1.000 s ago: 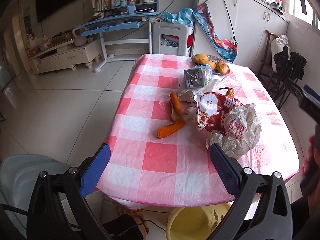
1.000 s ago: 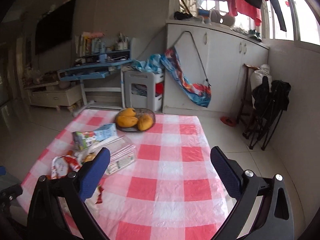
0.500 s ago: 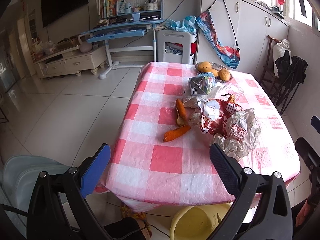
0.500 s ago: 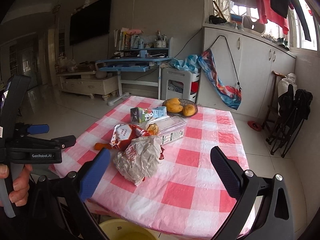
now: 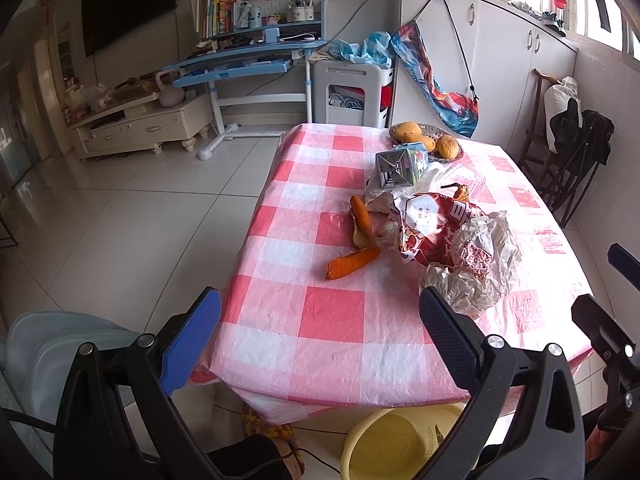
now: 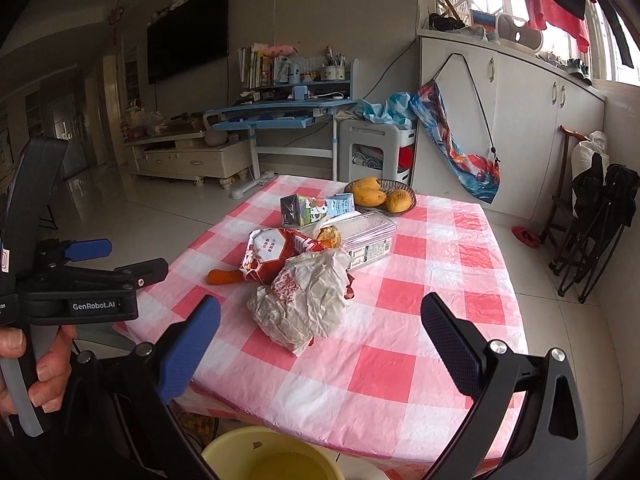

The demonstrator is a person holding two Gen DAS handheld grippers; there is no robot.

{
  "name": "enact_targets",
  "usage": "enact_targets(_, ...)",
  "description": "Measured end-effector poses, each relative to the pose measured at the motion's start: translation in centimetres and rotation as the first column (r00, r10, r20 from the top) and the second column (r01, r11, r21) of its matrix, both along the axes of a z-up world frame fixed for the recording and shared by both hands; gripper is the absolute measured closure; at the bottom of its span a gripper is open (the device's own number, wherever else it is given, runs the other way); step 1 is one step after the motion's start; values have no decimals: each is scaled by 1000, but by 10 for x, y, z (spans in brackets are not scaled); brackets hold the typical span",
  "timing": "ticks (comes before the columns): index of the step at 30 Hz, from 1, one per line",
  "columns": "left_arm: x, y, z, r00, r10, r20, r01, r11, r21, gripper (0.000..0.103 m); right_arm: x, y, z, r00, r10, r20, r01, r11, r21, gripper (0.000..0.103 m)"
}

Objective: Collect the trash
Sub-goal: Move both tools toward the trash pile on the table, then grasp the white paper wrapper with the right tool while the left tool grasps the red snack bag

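Note:
A heap of trash lies mid-table on the pink checked cloth [image 5: 332, 316]: a crumpled white paper wrapper [image 5: 476, 264] [image 6: 308, 296], a red snack bag [image 5: 432, 224] [image 6: 272, 256], orange peel pieces [image 5: 352, 262] [image 6: 224, 277], a milk carton [image 5: 400, 164] [image 6: 308, 209] and a clear plastic box [image 6: 368, 236]. My left gripper [image 5: 320, 340] hangs open before the table's near edge, holding nothing. My right gripper [image 6: 320, 344] is open too, just short of the wrapper. A yellow bin [image 5: 400, 440] [image 6: 268, 456] stands on the floor under the near edge.
A bowl of mangoes [image 5: 428, 140] [image 6: 382, 196] sits at the table's far end. A hand holds the left gripper's handle [image 6: 44, 364] at the left of the right wrist view. A pale chair [image 5: 48, 344] stands at lower left; folded chairs [image 6: 596, 220] lean at right.
The right gripper swung left and pulled back, so the trash heap and the left gripper came into its view. The left view backed off slightly. Both stay open.

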State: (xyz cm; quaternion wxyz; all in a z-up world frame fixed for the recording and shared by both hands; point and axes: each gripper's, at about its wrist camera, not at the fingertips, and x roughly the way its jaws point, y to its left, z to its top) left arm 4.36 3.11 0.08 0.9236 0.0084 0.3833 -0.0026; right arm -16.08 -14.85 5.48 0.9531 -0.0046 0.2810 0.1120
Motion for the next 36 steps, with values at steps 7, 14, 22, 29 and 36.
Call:
enact_targets(7,3,-1,-3,1000,-5,-6,5,1000,-2,7,4,1,-3,1000,6,-22,-6,1000,1,7)
enact_targets(14,10,-2,-4,1000,-14,-11,14,1000,-8,7,13,-3,-8,999,8,-51,-6,1000,29,7)
enact_targets(22,13,-3,-5,1000,-14,-15,14,1000,-11,7,20,-5,-15,997,11,-79,-9,999,36,7)
enact_targets(29,18,-6,-8,999,-23,-27,23,1000,-5,7,28,-5,-25,994,15,-108,-11,999,43,7)
enact_targets(36,20,-4,-11,999,-20,-33,20,1000,-6,7,43,-3,-40,987,20,-157,-8,997,83,7)
